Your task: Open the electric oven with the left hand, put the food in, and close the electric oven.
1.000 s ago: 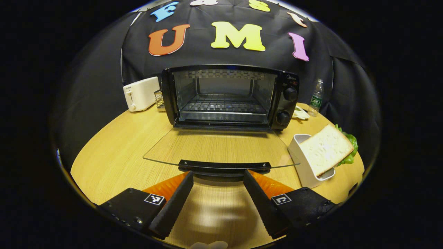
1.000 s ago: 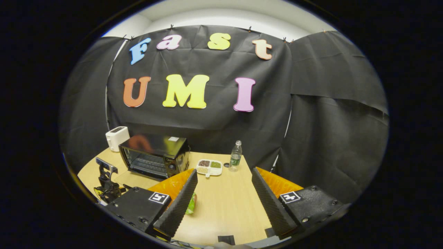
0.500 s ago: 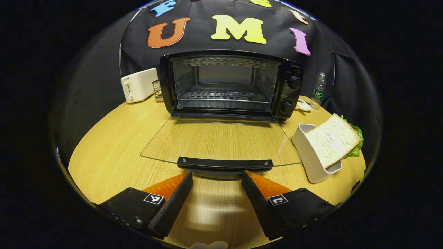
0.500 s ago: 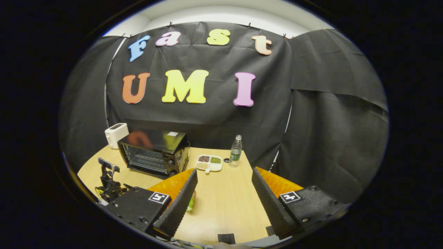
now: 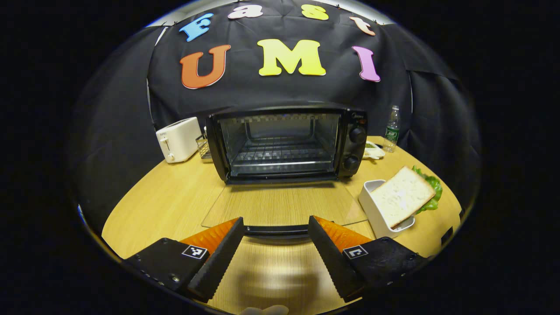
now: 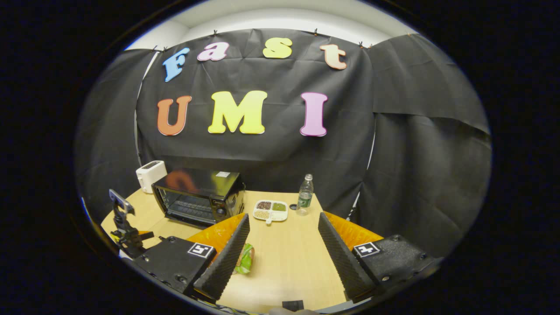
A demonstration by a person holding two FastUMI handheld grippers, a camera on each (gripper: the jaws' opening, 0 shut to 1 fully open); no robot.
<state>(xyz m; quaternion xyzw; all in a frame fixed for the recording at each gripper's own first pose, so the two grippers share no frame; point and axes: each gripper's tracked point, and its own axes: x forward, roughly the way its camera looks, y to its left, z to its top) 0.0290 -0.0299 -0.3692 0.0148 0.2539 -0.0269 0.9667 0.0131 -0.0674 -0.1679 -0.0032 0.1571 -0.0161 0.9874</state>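
Observation:
The black electric oven (image 5: 284, 142) stands at the middle of the table with its glass door (image 5: 284, 203) folded down flat and its wire shelf bare. My left gripper (image 5: 275, 220) is open; the door's black handle (image 5: 275, 230) shows between its fingers, and neither finger presses on it. A sandwich (image 5: 402, 194) of white bread and lettuce leans in a white holder (image 5: 372, 210) right of the door. My right gripper (image 6: 283, 216) is open and holds nothing above the table. The sandwich (image 6: 246, 259) peeks out beside its left finger. The oven (image 6: 199, 197) is far left there.
A white toaster (image 5: 178, 139) and a small wire rack (image 5: 201, 146) sit left of the oven. A water bottle (image 5: 391, 129) and a divided dish of grains (image 6: 271, 210) stand right of it. The round wooden table (image 5: 153, 205) drops off close in front.
The left gripper has drawn back from the oven, which looks smaller. The door handle now sits low between its fingers. More of the sandwich shows in the right gripper view.

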